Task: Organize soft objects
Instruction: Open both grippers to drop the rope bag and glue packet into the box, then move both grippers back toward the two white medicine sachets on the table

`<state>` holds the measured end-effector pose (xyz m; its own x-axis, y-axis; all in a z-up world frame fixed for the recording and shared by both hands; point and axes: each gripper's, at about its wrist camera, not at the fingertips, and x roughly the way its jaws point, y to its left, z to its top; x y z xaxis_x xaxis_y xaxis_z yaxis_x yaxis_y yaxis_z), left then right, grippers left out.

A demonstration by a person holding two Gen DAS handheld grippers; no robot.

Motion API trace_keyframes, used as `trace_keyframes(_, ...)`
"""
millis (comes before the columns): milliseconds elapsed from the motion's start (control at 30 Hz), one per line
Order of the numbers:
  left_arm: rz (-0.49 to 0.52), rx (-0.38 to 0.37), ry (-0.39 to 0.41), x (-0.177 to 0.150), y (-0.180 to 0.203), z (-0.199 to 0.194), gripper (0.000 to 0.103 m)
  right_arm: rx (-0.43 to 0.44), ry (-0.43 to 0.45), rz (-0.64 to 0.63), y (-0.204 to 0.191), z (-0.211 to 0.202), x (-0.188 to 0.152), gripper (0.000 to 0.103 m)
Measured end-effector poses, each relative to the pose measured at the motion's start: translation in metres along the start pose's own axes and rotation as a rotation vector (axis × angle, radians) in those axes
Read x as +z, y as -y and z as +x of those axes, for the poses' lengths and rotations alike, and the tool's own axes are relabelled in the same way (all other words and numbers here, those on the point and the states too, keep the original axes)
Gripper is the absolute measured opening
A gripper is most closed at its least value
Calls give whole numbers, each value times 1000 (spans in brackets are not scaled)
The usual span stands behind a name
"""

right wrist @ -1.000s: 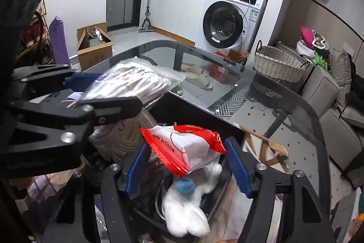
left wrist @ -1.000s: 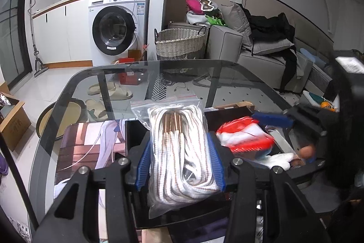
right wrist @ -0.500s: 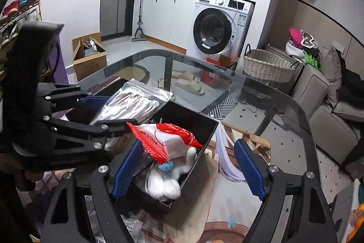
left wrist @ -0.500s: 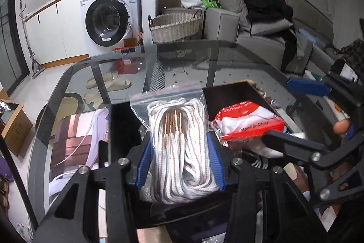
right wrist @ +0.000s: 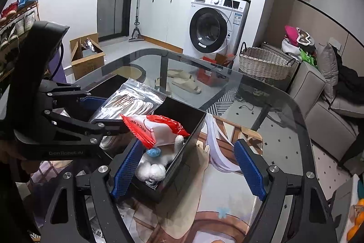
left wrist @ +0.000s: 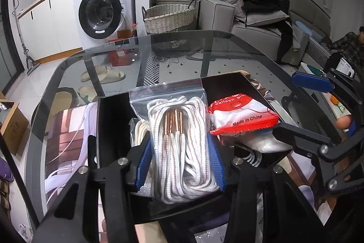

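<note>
Here, lace bag [left wrist: 182,147] between left tongs [left wrist: 179,163]

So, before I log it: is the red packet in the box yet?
In: the red packet lies in the box, right gripper open.

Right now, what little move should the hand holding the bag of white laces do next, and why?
Probably lower the bag of laces a bit further into the black box before letting go. The left gripper is shut on the bag above the box, beside the red packet already inside. The right gripper is open and holds nothing.
</note>
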<state>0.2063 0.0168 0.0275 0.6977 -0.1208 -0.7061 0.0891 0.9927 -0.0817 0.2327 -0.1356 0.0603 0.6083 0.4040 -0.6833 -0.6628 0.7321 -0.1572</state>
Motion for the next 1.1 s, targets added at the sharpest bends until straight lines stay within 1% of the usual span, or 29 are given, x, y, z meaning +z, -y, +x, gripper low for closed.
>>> trace_keyframes(67, -1, 3, 8, -1, 0, 0, 47, 3, -2, 4, -1, -2, -1, 84)
trace_keyframes(133, -3, -3, 15, -2, 0, -2, 51, 7, -10, 9, -1, -3, -3, 85)
trace_keyframes(167, -8, -5, 15, -3, -2, -4, 58, 11, -12, 13, 0, -4, -5, 85)
trace_keyframes(267, -46, -18, 37, -7, -7, -13, 68, 30, -15, 26, 1, -6, -8, 85)
trace_keyframes(333, -53, -32, 45, -10, -7, -21, 74, 38, -14, 38, 3, -9, -10, 88)
trace_keyframes(367, -52, -39, 49, -11, -7, -23, 82, 39, -14, 41, 3, -10, -11, 90)
trace_keyframes(400, -53, -39, 60, -13, -6, -28, 87, 44, -12, 47, 3, -11, -12, 91)
trace_keyframes(467, -69, -28, 81, -15, -8, -37, 91, 57, -13, 58, 4, -13, -14, 94)
trace_keyframes(567, -100, -32, 103, -21, -12, -48, 103, 74, -18, 70, 3, -17, -17, 100)
trace_keyframes(633, -121, 5, 114, -27, -14, -55, 103, 75, -22, 77, 2, -20, -21, 102)
trace_keyframes(700, -135, 28, 118, -33, -16, -60, 103, 78, -27, 86, 1, -22, -26, 102)
trace_keyframes(800, -154, 28, 105, -47, -13, -67, 103, 76, -46, 89, 0, -25, -36, 102)
trace_keyframes(933, -124, 42, 89, -60, -4, -70, 103, 101, -73, 111, -4, -28, -49, 102)
trace_keyframes(1100, -120, 40, 74, -73, -3, -72, 103, 92, -90, 136, -10, -33, -62, 102)
